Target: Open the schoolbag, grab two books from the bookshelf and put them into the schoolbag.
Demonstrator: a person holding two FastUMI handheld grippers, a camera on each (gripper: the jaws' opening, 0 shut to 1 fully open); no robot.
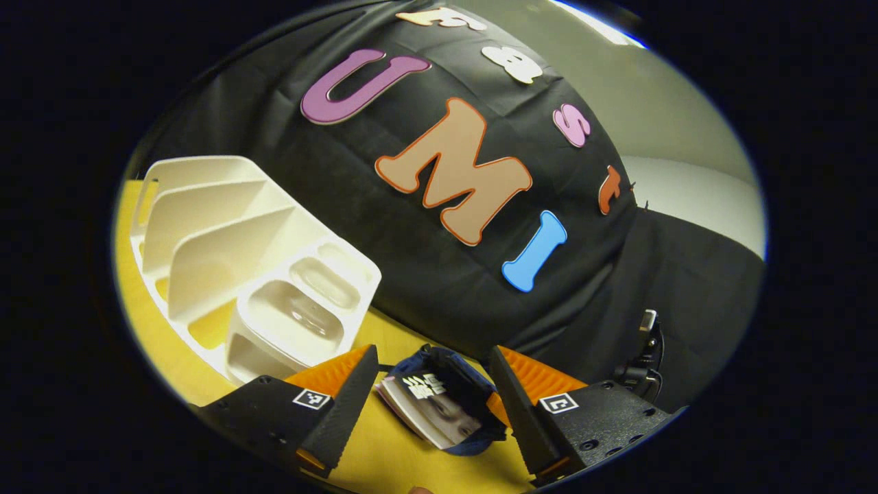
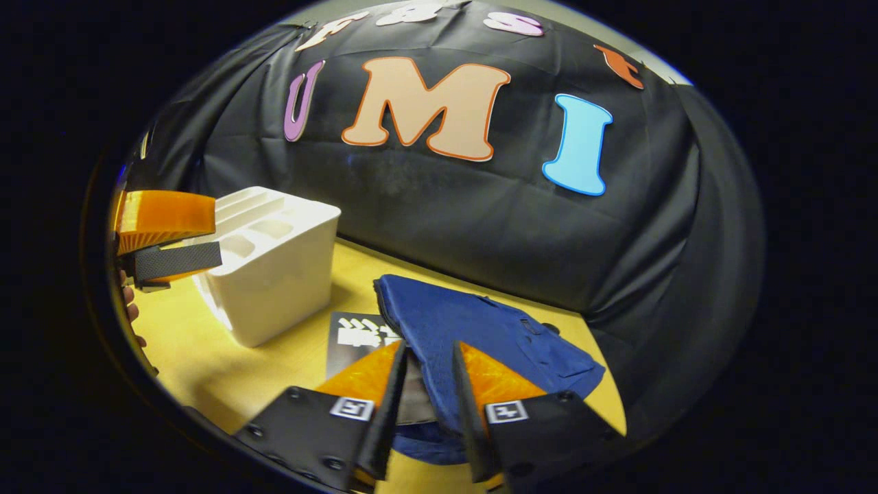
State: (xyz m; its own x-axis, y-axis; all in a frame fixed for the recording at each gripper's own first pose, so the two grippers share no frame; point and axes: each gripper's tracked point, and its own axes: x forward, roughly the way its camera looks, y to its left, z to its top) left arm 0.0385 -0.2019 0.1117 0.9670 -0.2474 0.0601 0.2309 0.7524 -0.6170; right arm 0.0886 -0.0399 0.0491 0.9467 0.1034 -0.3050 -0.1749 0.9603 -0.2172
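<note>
The left tool (image 1: 432, 412) is held wide open above the yellow table (image 1: 384, 466), with nothing between its fingers. Ahead of it a book (image 1: 429, 412) is seen partly pushed into the mouth of the blue schoolbag (image 1: 473, 384), its cover and page edges sticking out. The white bookshelf (image 1: 254, 261) stands to that tool's left, and no books can be made out in its slots.

In the right gripper view, the right tool (image 2: 429, 391) is nearly closed over the near edge of the schoolbag (image 2: 494, 336); whether cloth is actually pinched cannot be told. The book (image 2: 353, 336) lies half out at the bag's left side, beside the bookshelf (image 2: 274, 267), and the left tool (image 2: 168, 237) is seen raised at the far left.

A slip is judged likely here: if the bag's edge is released or lifted unevenly, the opening could collapse on the book. If the book is pushed further without the mouth being held open, the light bag could slide across the table.
</note>
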